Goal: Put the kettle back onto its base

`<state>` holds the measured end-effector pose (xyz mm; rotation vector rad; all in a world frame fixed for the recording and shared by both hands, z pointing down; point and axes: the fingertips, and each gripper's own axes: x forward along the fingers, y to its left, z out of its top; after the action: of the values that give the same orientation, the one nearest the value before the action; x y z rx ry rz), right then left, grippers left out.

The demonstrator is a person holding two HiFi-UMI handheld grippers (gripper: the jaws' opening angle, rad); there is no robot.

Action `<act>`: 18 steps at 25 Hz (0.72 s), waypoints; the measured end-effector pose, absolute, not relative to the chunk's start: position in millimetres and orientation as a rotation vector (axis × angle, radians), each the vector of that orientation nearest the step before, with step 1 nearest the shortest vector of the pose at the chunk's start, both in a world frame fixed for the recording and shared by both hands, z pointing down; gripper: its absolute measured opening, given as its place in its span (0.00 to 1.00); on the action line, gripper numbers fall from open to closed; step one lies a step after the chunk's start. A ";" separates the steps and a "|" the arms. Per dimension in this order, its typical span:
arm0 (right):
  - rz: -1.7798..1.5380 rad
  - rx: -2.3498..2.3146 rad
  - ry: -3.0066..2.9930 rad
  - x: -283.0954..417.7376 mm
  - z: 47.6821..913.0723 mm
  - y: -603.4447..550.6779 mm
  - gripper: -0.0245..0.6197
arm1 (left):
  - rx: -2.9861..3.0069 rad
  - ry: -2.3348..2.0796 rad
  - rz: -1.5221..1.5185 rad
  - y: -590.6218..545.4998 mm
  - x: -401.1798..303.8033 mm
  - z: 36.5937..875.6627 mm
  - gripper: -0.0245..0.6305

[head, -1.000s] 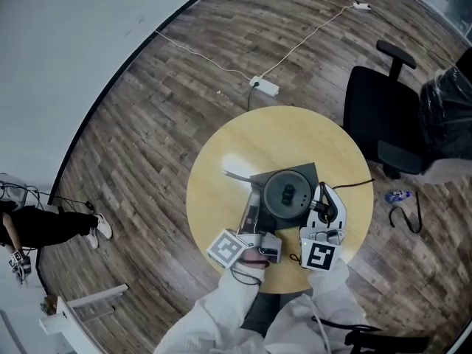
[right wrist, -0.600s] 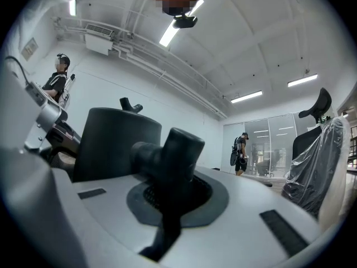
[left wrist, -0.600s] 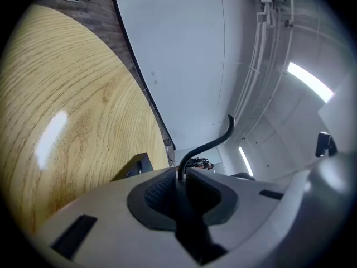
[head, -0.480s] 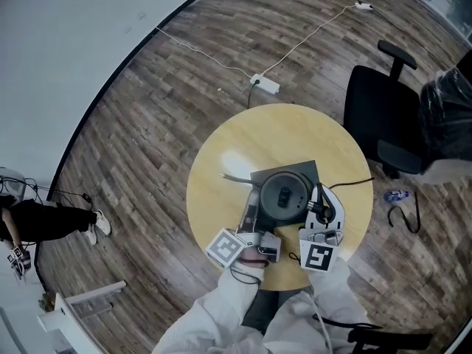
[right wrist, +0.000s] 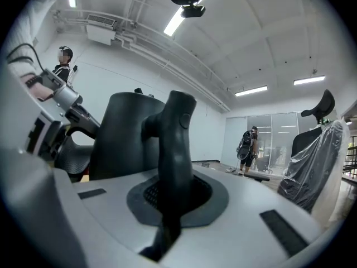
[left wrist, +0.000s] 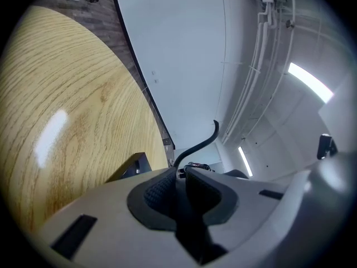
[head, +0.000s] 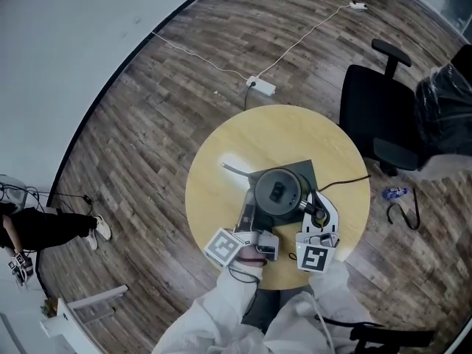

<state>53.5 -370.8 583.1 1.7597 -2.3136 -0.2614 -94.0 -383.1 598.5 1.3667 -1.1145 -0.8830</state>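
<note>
A dark kettle (head: 278, 190) with a round lid is over a dark square base (head: 302, 171) on the round wooden table (head: 236, 146). My right gripper (head: 310, 207) is shut on the kettle's handle at the kettle's right. In the right gripper view the handle (right wrist: 175, 133) runs upright between the pads, with the kettle body (right wrist: 125, 133) behind it. My left gripper (head: 253, 201) lies on its side at the base's left edge. Its jaws (left wrist: 179, 186) are shut, pads together, and a corner of the base (left wrist: 134, 165) shows just beside them.
A black cord (head: 346, 181) runs from the base off the table's right side. A black office chair (head: 380, 116) and a plastic-wrapped object (head: 442, 116) stand to the right. A power strip (head: 262, 87) with white cable lies on the floor beyond. A person (head: 37, 227) is at far left.
My right gripper has shifted a little to the left with the kettle, which now sits more centrally over the base. The left gripper has not moved.
</note>
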 end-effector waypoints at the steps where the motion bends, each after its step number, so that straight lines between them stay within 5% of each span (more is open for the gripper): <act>1: -0.265 1.752 -2.307 54.4 584.5 -371.1 0.05 | 1.370 -1.110 -0.880 -383.4 -93.0 597.7 0.13; 15: -0.222 1.752 -2.094 80.9 606.6 -377.5 0.06 | 1.373 -1.066 -0.854 -372.0 -73.9 595.5 0.13; 18: -0.100 1.822 -2.069 90.7 617.1 -376.5 0.15 | 1.365 -1.067 -0.852 -368.3 -73.9 597.9 0.13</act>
<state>90.7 -376.5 617.1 1.8224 -2.0694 -0.1000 -73.9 -368.3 597.9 1.3645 -1.0675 -0.8519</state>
